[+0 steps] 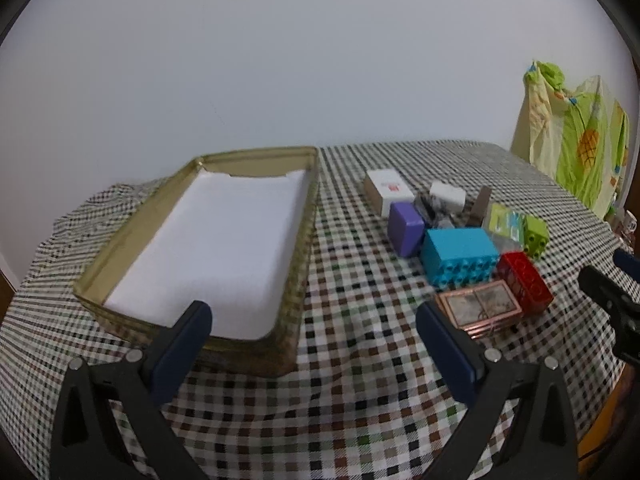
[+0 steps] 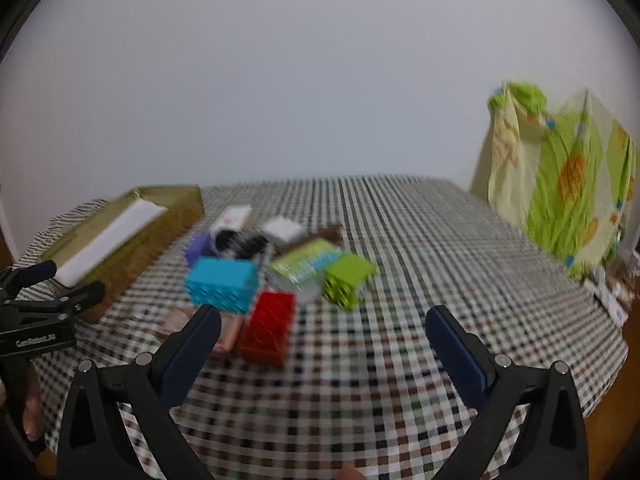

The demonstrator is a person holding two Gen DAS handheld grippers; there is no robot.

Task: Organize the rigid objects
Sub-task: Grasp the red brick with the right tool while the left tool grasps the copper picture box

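Both grippers hovered empty above the checked tablecloth (image 1: 340,392).
Left gripper (image 1: 314,320) fingers spread near the gold box (image 1: 304,248); right gripper (image 2: 323,322) fingers spread beside the red brick (image 2: 267,330).

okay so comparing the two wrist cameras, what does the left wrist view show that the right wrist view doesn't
Only the left wrist view shows the whole white lining of the gold box, and the copper framed case sharply. Only the right wrist view shows the left gripper from outside and the far right table edge. It is blurred. Both share the checked tablecloth, blue brick, red brick, green brick, purple block, white carton and hanging green cloth. Both grippers are open and empty.
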